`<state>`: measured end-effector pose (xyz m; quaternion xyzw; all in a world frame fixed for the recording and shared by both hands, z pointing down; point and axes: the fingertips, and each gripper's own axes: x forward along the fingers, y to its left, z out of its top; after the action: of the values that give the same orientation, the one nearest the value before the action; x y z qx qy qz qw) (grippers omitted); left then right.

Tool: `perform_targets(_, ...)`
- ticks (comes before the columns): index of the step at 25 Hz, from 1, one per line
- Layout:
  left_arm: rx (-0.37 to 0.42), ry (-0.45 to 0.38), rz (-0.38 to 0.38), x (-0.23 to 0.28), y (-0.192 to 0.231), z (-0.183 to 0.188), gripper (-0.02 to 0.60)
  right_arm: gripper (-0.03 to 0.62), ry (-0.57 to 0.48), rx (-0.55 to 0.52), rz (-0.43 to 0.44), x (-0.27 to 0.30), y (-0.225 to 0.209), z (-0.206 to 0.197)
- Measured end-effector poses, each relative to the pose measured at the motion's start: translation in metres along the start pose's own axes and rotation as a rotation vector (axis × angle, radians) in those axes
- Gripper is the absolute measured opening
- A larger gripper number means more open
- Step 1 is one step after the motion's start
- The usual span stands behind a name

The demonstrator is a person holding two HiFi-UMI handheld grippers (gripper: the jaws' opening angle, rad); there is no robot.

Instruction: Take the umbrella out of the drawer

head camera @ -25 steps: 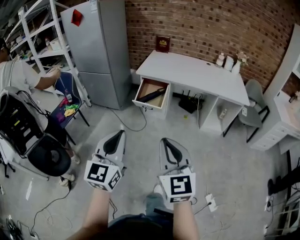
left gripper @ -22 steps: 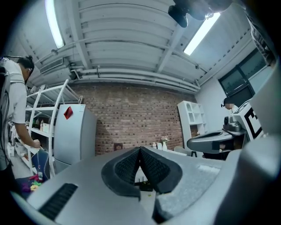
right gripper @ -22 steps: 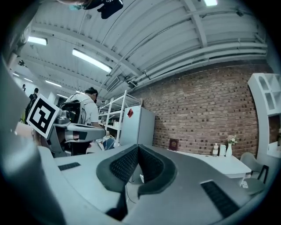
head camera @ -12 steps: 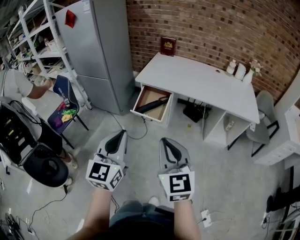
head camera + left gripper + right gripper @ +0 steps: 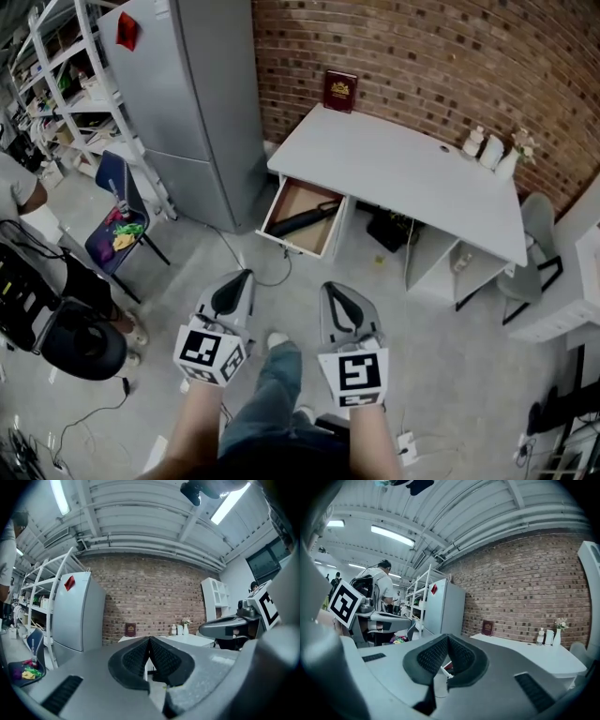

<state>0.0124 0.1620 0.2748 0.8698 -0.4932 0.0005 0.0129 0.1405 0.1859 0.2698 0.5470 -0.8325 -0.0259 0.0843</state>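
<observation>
A black folded umbrella (image 5: pixel 302 218) lies slantwise in the open wooden drawer (image 5: pixel 302 218) at the left end of the white desk (image 5: pixel 403 175). My left gripper (image 5: pixel 236 285) and right gripper (image 5: pixel 338 295) are held side by side over the concrete floor, well short of the drawer and apart from it. Both point level at the desk with the jaws pressed together and nothing between them. In the left gripper view the shut pads (image 5: pixel 150 654) hide the drawer; the right gripper view shows its shut pads (image 5: pixel 447 654) below the desk top (image 5: pixel 529 657).
A grey fridge (image 5: pixel 187 103) stands left of the desk against the brick wall. White shelving (image 5: pixel 66 84) and a blue chair (image 5: pixel 117 211) with bright items are farther left, a black bag (image 5: pixel 37 300) nearer. Bottles and a vase (image 5: pixel 492 148) stand at the desk's far right. Cables cross the floor.
The desk and open drawer have come nearer and lower in the head view. Both grippers have travelled forward together, still shut. A leg now shows between them.
</observation>
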Motion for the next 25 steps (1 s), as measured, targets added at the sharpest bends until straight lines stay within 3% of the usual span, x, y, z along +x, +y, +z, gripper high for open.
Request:
perform_targets(11, -0.045, 0.021, 0.009, 0.143, 0.114, -0.016, -0.002, -0.008, 0.08, -0.012, -0.025, 0.17, -0.055, -0.014)
perform_targets(18, -0.088, 0.051, -0.007, 0.229, 0.174, -0.028, -0.002, -0.008, 0.082, 0.123, -0.015, 0.261, -0.089, -0.026)
perform_targets(25, -0.104, 0.081, -0.056, 0.292, 0.213, -0.037, -0.002, -0.008, 0.086, 0.192, 0.037, 0.336, -0.107, -0.031)
